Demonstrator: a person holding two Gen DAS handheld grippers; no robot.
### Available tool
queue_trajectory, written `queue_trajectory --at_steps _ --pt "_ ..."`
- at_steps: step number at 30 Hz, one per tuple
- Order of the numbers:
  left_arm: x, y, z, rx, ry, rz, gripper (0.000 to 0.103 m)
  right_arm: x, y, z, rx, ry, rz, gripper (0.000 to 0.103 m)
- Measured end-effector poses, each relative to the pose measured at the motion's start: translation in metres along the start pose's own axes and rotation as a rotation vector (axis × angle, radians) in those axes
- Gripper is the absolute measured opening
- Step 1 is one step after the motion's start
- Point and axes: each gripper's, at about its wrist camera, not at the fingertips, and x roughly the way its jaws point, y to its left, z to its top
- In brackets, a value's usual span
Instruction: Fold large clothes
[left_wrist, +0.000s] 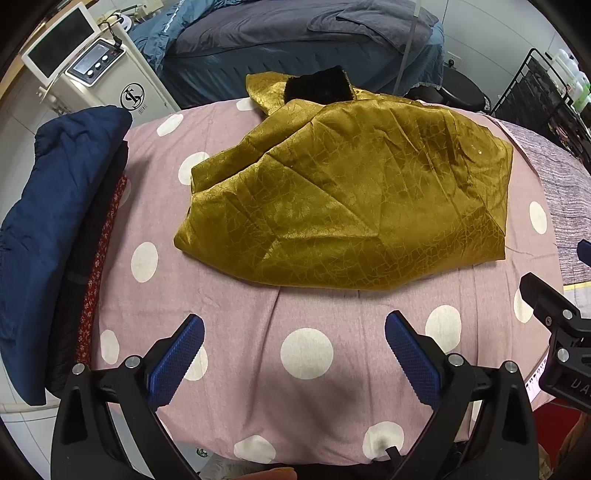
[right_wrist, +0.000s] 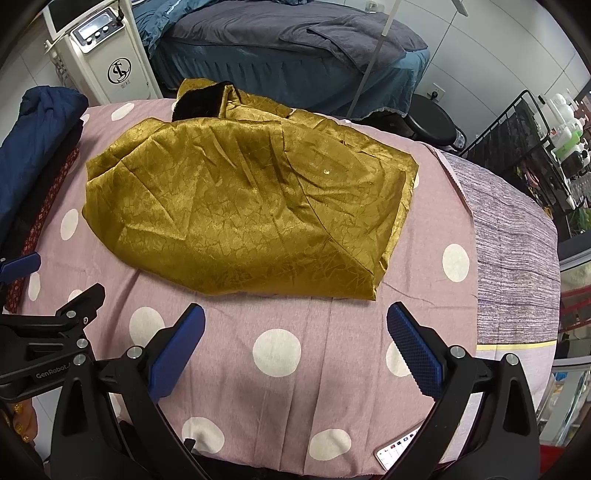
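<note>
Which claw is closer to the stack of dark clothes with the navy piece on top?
Left. The left claw hovers open with the stack close on its left; the right claw, also open, sits on the far side of the left one, farther away.

A table draped in a pink cover with white polka dots (left_wrist: 306, 352) carries a folded mustard-gold garment (left_wrist: 347, 199) at its middle and, along its left edge, a stack of folded dark clothes topped in navy (left_wrist: 55, 206).
</note>
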Motion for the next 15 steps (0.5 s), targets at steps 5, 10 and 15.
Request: queue_trajectory --at_steps 5,10,15 --pt "0.0012 -0.0002 -0.0017 0.001 0.002 -0.009 0.096 0.0012 0.0000 -0.0003 -0.004 0.006 0.003 0.097" --pt "0.0014 -0.0005 -0.0019 0.005 0.002 -0.012 0.096 0.0013 0.0003 0.0000 -0.004 0.007 0.003 0.097" --pt "0.0027 -0.0008 -0.0020 0.008 0.010 -0.024 0.096 0.0017 0.0006 0.0000 -0.004 0.007 0.003 0.097"
